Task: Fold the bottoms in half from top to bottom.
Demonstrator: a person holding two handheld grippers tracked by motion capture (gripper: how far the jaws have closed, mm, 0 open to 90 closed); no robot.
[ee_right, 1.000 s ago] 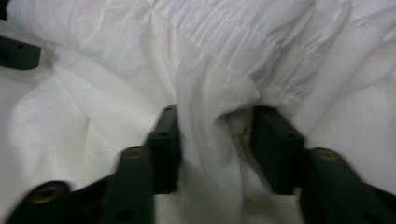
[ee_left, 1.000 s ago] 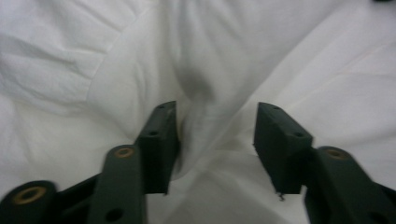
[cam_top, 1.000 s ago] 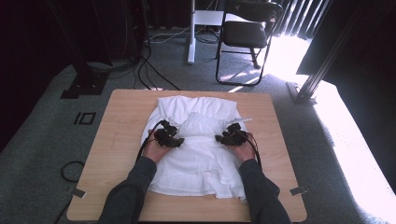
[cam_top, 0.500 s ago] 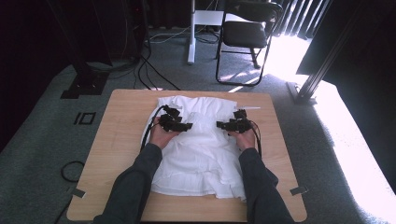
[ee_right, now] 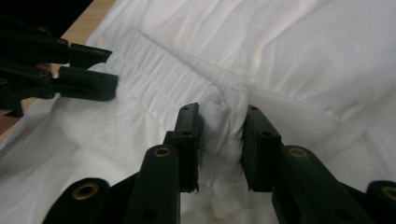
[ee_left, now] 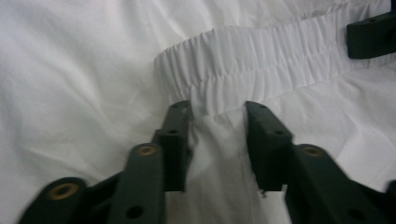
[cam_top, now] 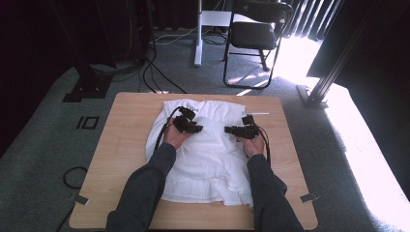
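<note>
White garment [cam_top: 208, 159] lies spread across the middle of the wooden tabletop [cam_top: 121, 159], elastic waistband [ee_left: 261, 65] toward the far edge. Left gripper [cam_top: 186, 124] sits on the waistband's left part; its jaws have just been closing, and a fold of cloth just under the band bunches between them, grasped. Right gripper [cam_top: 241, 130] is on the waistband's right part, jaws also just closing, clenched on a gathered wad of fabric [ee_right: 224, 116]. Both hands rest on the garment, forearms in dark sleeves [cam_top: 145, 193]. Black chair [cam_top: 254, 36] stands on the carpet beyond the tabletop.
</note>
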